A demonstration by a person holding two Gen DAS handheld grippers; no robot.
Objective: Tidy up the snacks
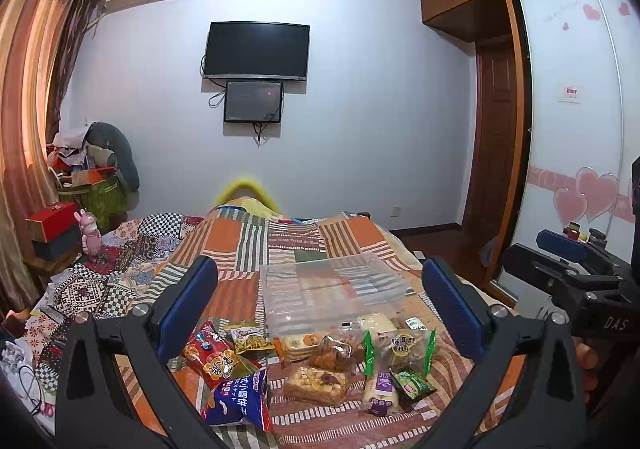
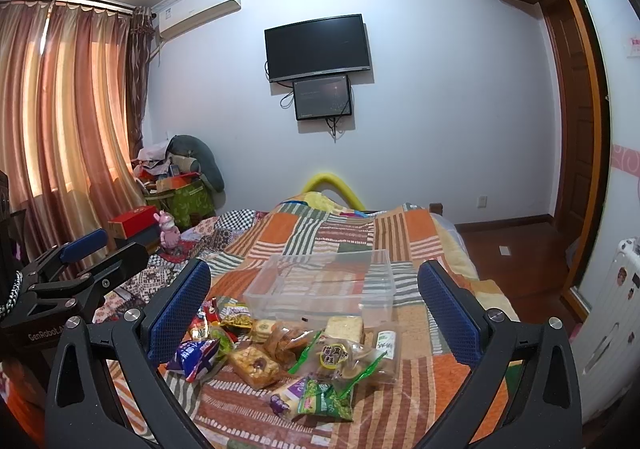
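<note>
Several wrapped snacks lie in a pile on the striped bedspread (image 1: 240, 249), in front of a clear plastic bin (image 1: 332, 289) that looks empty. The pile includes a blue bag (image 1: 240, 397), a red packet (image 1: 208, 353), a pastry pack (image 1: 316, 383) and a small green packet (image 1: 412, 385). The bin (image 2: 320, 285), blue bag (image 2: 192, 357) and green packet (image 2: 324, 401) also show in the right wrist view. My left gripper (image 1: 320, 309) is open and empty above the pile. My right gripper (image 2: 316, 309) is open and empty, beside the left one (image 2: 84, 261).
Patchwork cloths and a pink toy (image 1: 90, 233) lie at the bed's left side, with boxes and bags (image 1: 92, 185) stacked by the curtain. A wardrobe (image 1: 576, 129) stands to the right. A radiator (image 2: 612, 321) is at the right of the bed.
</note>
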